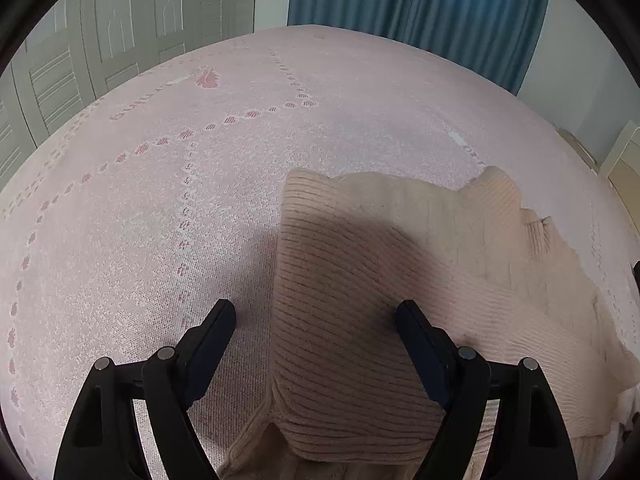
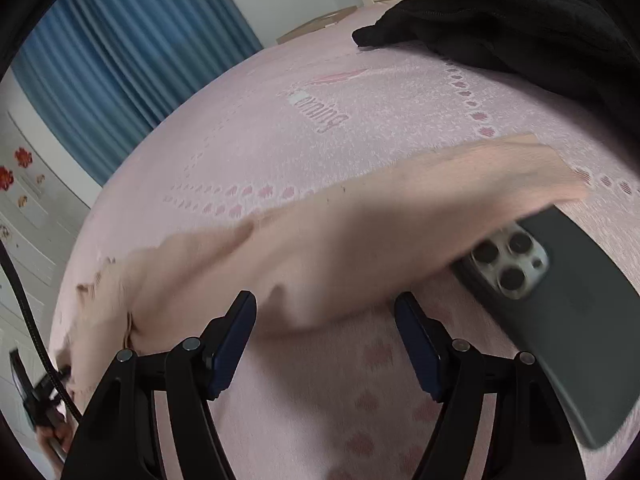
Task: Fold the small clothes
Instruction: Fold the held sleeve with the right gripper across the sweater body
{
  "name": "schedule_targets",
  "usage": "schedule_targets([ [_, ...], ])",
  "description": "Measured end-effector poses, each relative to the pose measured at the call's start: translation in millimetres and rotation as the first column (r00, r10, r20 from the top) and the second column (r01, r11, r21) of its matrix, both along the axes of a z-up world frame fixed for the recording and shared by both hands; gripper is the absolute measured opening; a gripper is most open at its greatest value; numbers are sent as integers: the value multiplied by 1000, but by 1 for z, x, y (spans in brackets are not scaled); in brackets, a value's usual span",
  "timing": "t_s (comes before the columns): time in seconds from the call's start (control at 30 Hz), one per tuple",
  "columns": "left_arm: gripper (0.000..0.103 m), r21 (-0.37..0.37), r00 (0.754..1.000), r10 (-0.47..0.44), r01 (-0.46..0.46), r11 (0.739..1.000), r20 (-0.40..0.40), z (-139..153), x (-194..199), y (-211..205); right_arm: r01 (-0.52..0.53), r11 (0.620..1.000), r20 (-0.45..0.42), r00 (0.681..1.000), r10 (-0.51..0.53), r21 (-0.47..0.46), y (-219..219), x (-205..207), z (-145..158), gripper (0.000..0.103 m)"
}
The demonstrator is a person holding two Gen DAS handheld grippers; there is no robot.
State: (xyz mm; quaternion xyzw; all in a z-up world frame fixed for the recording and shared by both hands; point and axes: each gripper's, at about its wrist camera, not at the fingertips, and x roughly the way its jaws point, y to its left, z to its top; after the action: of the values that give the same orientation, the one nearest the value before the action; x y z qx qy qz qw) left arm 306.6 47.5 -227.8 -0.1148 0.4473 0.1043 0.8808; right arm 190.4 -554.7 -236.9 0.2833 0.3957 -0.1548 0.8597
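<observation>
A peach ribbed knit garment (image 1: 400, 248) lies partly folded on the pink bed cover (image 1: 160, 220). My left gripper (image 1: 316, 316) is open just above it and straddles its left folded edge, with one finger over the bed cover and the other over the knit. In the right wrist view the same garment (image 2: 360, 216) stretches across the bed as a long blurred band. My right gripper (image 2: 326, 304) is open at its near edge; a bit of fabric dips between the fingertips, and the pads do not press on it.
A dark phone (image 2: 560, 312) lies camera side up at the right, partly under the garment's end. A black piece of clothing (image 2: 520, 20) lies at the far right of the bed. A black cable (image 2: 28, 312) hangs at the left edge. Blue curtain (image 1: 420, 0) and wardrobe doors (image 1: 120, 32) stand beyond the bed.
</observation>
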Motion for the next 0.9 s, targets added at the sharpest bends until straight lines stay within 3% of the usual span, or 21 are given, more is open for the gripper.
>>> schedule_targets([
  [0.1,82,1,1000,0,0,1000,2,-1,3,0,-2,1000,4,1000,2,-2,-11,17,0,71],
  [0.23,83,6,1000,-2,2,1000,3,-1,3,-3,15,1000,25,1000,-15,-7,-23,29,8,52],
  [0.4,83,-7,1000,-5,5,1000,4,0,1,-2,129,989,38,991,-126,-70,-49,22,23,51],
  [0.47,83,-18,1000,-7,7,1000,4,0,1,-1,184,979,44,983,-180,-84,-65,16,27,34],
  [0.5,83,-21,1000,-8,8,1000,4,0,1,-1,194,978,44,981,-191,-81,-72,16,28,5],
  [0.57,83,-33,1000,-14,15,999,4,1,1,-1,173,982,38,985,-171,-78,-79,18,32,5],
  [0.63,83,-56,1000,-27,28,998,7,3,0,-1,175,976,56,984,-169,-133,-73,16,47,5],
  [0.9,83,-160,996,-35,48,986,84,21,-17,25,88,924,124,991,-44,-371,7,34,128,5],
])
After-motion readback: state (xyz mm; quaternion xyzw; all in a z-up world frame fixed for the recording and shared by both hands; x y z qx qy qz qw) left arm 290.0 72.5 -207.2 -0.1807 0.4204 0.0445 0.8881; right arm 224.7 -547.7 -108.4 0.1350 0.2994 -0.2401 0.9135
